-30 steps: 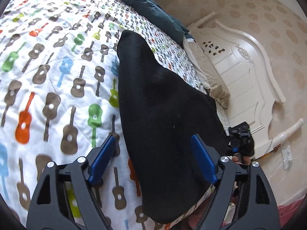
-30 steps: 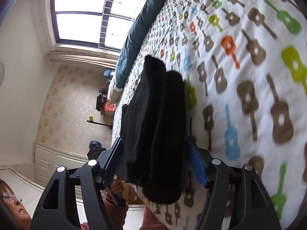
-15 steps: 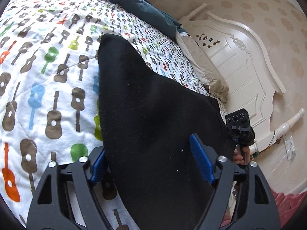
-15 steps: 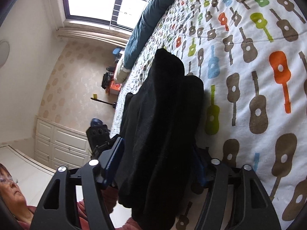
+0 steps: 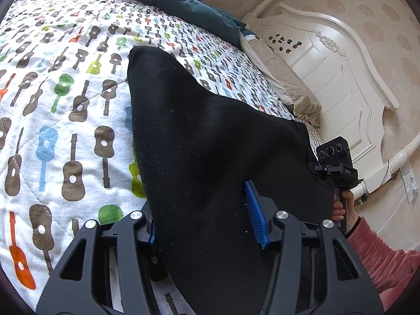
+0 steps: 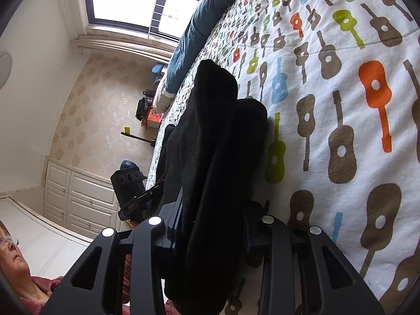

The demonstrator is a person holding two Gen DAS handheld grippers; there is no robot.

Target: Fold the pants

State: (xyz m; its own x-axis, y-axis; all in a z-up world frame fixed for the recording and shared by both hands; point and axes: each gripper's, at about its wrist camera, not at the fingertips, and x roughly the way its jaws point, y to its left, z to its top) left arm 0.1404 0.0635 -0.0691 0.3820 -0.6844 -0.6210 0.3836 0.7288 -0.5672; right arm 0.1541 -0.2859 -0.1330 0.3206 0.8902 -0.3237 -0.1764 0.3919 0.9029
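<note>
The black pants (image 5: 199,141) lie on the guitar-print bedspread (image 5: 60,84), one leg reaching toward the far side. My left gripper (image 5: 207,218) is shut on the near end of the pants, cloth bunched between its blue pads (image 5: 254,215). In the right wrist view the pants (image 6: 210,144) hang in thick folds. My right gripper (image 6: 212,231) is shut on them at the bed's near edge; cloth hides its pads. The right gripper's body (image 5: 336,165) shows at the pants' right corner in the left wrist view. The left gripper's body (image 6: 131,186) shows in the right wrist view.
A dark teal duvet (image 5: 162,0) and a beige pillow (image 5: 291,89) lie at the head of the bed. A white headboard (image 5: 336,73) stands at the right. A window (image 6: 141,2), white cabinets (image 6: 78,199) and the person's face (image 6: 10,249) show in the right wrist view.
Both grippers have moved forward over the pants' near end and closed on the cloth. The pants' edge is now bunched between the jaws and lifted slightly off the bed.
</note>
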